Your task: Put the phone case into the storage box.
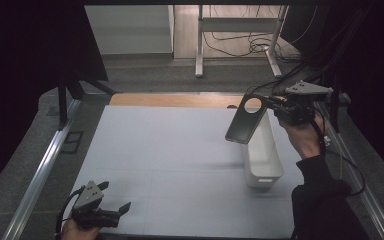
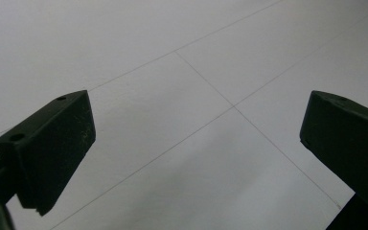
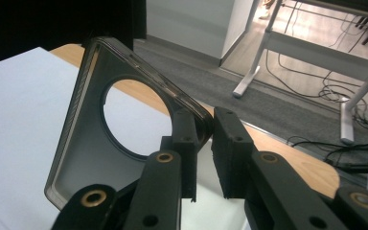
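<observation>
The right gripper [image 1: 272,103] holds a dark phone case [image 1: 246,120] in the air at the far right of the white tabletop [image 1: 170,165], above the far end of a white bin [image 1: 263,160]. The case is a thin, smoky, half-clear shell with rounded corners and a raised rim, and it has one large round hole near its upper end. In the right gripper view the jaws are drawn close together on the upper edge of the phone case [image 3: 124,124], near a corner beside that hole, with the thin wall pinched between the pads.

In the high view the case hangs tilted: its long axis runs from the gripped upper end down and to the left, the lower end nearer the tabletop, and its hollow inner face is turned toward the camera.

The left gripper [image 1: 115,197] lies low at the near left of the tabletop. In the left gripper view its jaws stand wide apart over the bare tabletop [image 2: 182,96], with nothing between them.
</observation>
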### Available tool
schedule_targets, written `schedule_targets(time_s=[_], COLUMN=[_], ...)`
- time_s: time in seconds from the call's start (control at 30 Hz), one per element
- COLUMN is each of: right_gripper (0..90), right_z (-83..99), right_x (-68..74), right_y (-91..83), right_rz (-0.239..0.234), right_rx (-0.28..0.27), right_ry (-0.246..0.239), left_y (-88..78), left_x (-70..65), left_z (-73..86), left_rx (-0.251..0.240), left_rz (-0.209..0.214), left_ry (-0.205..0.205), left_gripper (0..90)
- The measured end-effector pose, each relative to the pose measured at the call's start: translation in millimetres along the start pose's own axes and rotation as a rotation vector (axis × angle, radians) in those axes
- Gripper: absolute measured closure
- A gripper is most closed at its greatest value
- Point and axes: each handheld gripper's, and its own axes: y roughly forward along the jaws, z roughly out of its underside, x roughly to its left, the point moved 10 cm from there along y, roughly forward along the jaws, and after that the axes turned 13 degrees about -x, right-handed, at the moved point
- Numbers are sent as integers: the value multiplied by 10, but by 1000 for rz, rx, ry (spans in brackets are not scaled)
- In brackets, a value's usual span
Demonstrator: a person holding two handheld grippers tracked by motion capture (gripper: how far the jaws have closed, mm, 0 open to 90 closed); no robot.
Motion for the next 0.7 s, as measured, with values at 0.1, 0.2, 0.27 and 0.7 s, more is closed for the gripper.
schedule_targets(time_s=[0.1, 0.2, 0.27, 0.7], right_gripper=[795, 795, 795, 796], right_z=[-15, -22, -21, -19], right_x=[-68, -150, -194, -521], right_y=[3, 11, 15, 57], right_rz=[12, 25, 34, 92], right_rx=[-2, -2, 0, 15], right_ry=[2, -9, -10, -33], left_y=[1, 1, 1, 2], left_x=[0, -3, -2, -16], left_z=[1, 1, 2, 1], left_rx=[1, 1, 2, 2], left_rz=[0, 4, 4, 19], left_ry=[-1, 0, 2, 7], left_gripper=[0, 0, 0, 0])
